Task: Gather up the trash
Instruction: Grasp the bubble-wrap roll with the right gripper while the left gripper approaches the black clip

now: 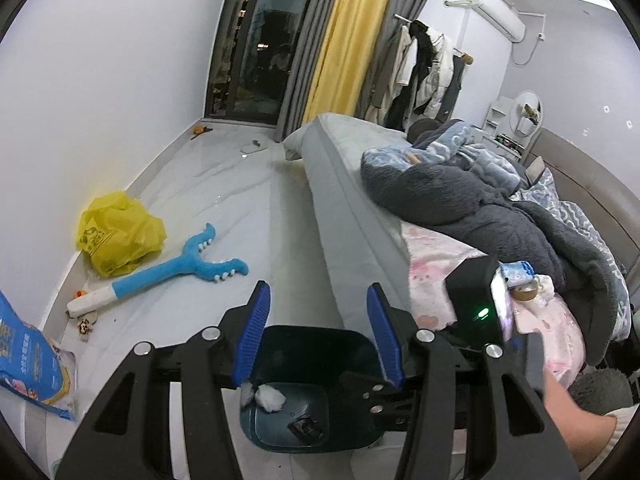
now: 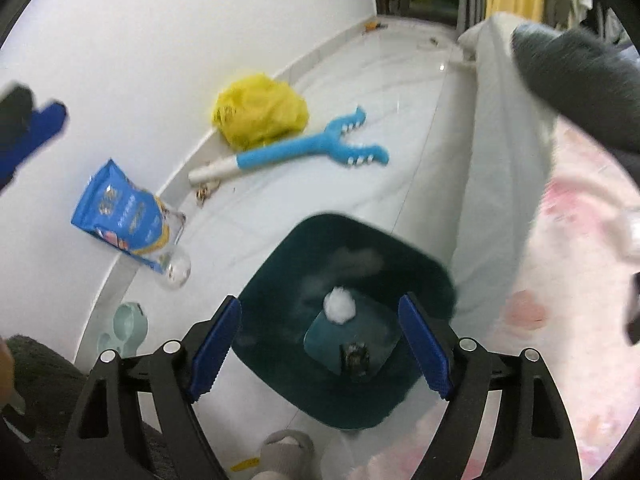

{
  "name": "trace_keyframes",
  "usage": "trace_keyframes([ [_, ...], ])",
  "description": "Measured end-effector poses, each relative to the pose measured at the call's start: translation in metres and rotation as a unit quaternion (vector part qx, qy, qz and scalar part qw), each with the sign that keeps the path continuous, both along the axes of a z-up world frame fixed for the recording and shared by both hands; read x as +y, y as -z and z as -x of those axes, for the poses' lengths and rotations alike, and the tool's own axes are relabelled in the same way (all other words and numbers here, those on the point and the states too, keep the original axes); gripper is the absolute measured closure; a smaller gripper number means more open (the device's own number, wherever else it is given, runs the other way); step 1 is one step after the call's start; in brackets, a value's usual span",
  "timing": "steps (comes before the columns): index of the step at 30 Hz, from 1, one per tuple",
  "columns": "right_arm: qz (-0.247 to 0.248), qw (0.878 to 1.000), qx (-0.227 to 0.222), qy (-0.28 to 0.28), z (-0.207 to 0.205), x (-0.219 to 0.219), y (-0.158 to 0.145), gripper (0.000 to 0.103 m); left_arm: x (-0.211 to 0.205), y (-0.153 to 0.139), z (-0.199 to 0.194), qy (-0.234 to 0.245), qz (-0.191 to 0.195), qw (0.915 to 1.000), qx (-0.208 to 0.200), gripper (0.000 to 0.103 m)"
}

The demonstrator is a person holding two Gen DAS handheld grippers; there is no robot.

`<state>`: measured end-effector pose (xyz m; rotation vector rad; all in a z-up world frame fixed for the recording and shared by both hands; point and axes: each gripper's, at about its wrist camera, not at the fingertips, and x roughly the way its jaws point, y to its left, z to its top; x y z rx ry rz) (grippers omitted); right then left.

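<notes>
While we hold both grippers over the dark green trash bin point(image 2: 280, 264) at lower centre, our right gripper point(image 2: 320, 344) and left gripper point(image 1: 316, 336) have their fingers released, empty; a white cotton wad point(image 2: 339, 305) lies inside the bin.

Plain white walls point(image 1: 100, 92) meet a pale, glossy tiled floor point(image 1: 240, 216) that reflects the room light. At the far end a dark glass door point(image 1: 256, 56) shows night outside, with grey and yellow curtains point(image 1: 352, 36) hanging beside it. A bed point(image 1: 360, 184) runs along the right, piled with a grey and blue blanket point(image 1: 480, 184) over a pink-patterned sheet point(image 1: 436, 264). Clothes hang on a rack point(image 1: 424, 68) beyond it, under a wall air conditioner point(image 1: 492, 12). A small round mirror point(image 1: 527, 114) stands near the padded headboard point(image 1: 592, 176).
</notes>
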<state>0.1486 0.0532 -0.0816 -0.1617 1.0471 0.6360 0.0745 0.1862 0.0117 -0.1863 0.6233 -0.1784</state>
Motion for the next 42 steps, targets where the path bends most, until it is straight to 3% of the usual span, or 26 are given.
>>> trace_keyframes([
  [8,0.039,0.997,-0.063,0.001,0.011,-0.034,-0.032,0.021,-0.022,-0.008,-0.006,0.025,0.008,0.9996,-0.012,0.049],
  [17,0.056,0.994,-0.097,0.008,0.010,-0.077,-0.054,0.021,-0.049,-0.008,-0.016,0.046,0.014,0.9987,-0.015,0.044],
  [30,0.051,0.993,-0.095,0.047,-0.036,-0.138,-0.066,0.021,-0.095,0.011,-0.033,0.090,0.006,0.9960,0.002,0.035],
  [42,0.044,0.994,-0.072,0.076,-0.078,-0.158,-0.062,0.021,-0.131,0.036,-0.048,0.132,-0.008,0.9910,0.020,0.033],
])
